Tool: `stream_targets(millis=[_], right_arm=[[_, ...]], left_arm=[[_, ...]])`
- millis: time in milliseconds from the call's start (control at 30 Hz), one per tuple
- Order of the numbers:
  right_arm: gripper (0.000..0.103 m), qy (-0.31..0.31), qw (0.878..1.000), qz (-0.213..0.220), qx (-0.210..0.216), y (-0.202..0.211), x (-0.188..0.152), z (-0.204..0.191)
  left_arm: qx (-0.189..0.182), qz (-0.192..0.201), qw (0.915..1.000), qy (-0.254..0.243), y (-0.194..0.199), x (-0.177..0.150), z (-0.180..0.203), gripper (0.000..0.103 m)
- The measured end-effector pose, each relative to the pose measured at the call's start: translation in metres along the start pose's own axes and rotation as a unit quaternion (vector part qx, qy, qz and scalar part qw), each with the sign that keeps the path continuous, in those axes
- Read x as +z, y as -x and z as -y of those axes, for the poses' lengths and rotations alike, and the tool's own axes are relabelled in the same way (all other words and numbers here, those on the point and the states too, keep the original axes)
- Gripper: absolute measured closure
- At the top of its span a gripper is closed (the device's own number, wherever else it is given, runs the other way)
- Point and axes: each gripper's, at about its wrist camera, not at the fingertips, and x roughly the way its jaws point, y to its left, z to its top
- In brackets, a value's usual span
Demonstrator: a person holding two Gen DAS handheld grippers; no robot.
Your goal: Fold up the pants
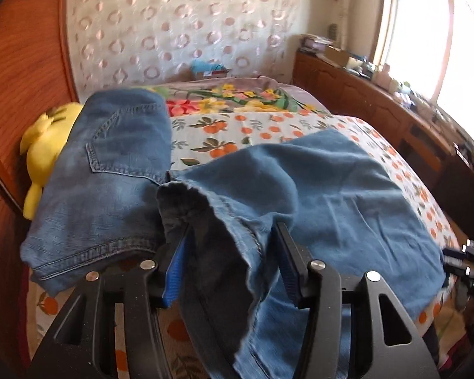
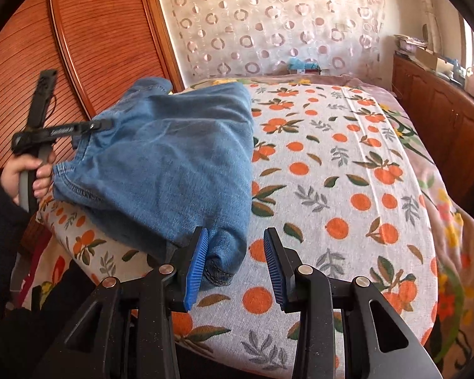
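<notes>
on top of the bed with the white sheet printed with oranges [image 2: 347,170] lie the blue denim pants [image 1: 316,189], spread from left to right. the waist part with a stitched back pocket [image 1: 117,145] sits on the left, and a wide leg part goes off to the right.

between the blue pads of the left gripper [image 1: 233,265] hangs a frayed leg hem, dark on its inside. the jaws stand fairly wide and the pads do not seem to squeeze the cloth, so it looks let go and just draped there.

the right gripper [image 2: 235,265] sits at the other end of the pants. a rolled denim corner lies against its left pad [image 2: 197,268], but the right pad is clear of it, so nothing is held. its jaws are partly apart.

the left gripper is nearer to the loose hem, and i think that end wants laying flat next (the cloth looks bumpy). a person's hand [image 2: 31,173] grips the left tool's handle.

a yellow plush toy [image 1: 47,145] pokes out from under the waist and may lift the fold. a wooden cupboard [image 2: 79,47] stands close beside it.
</notes>
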Motion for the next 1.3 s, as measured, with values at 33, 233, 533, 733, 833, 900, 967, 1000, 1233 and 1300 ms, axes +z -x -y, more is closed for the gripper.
stream_targets(millis=[33,233,533,733,833,900,967,1000,1233,1300], right_arm=[[0.065,-0.001,1.0,-0.003,0.001,-0.002,-0.001,-0.001],[0.065,-0.012,1.0,-0.008,0.012,-0.008,-0.007,0.001],[0.065,-0.011,1.0,-0.007,0.005,-0.009,-0.006,-0.003],[0.065,-0.005,1.0,-0.01,-0.003,0.001,-0.012,-0.004],[0.065,-0.001,1.0,-0.011,-0.011,0.009,-0.017,-0.005],[0.065,0.0,1.0,-0.011,-0.016,0.012,-0.02,-0.003],[0.065,-0.003,1.0,-0.01,-0.019,0.014,-0.02,0.0],[0.065,-0.006,1.0,-0.009,-0.018,0.013,-0.019,0.001],[0.071,0.003,1.0,0.004,-0.01,0.003,-0.008,-0.009],[0.092,0.003,1.0,0.003,0.008,0.004,-0.008,-0.009]], left_arm=[[-0.01,0.003,0.9999,0.005,-0.001,0.001,-0.004,0.067],[0.035,0.033,0.9984,0.028,0.013,-0.001,-0.023,0.09],[0.065,0.032,0.9961,0.049,0.028,-0.007,-0.042,0.073],[0.023,0.06,0.9977,0.023,0.053,-0.02,-0.011,0.048],[0.007,0.058,0.9983,0.004,0.059,-0.032,0.01,0.048],[0.0,0.053,0.9986,-0.004,0.059,-0.041,0.019,0.048],[-0.006,0.042,0.999,-0.014,0.056,-0.05,0.029,0.048],[-0.005,0.037,0.9991,-0.018,0.054,-0.056,0.032,0.048],[0.0,0.004,0.9999,-0.011,0.036,-0.079,0.034,0.048],[0.002,0.004,0.9999,-0.012,0.034,-0.081,0.035,0.048]])
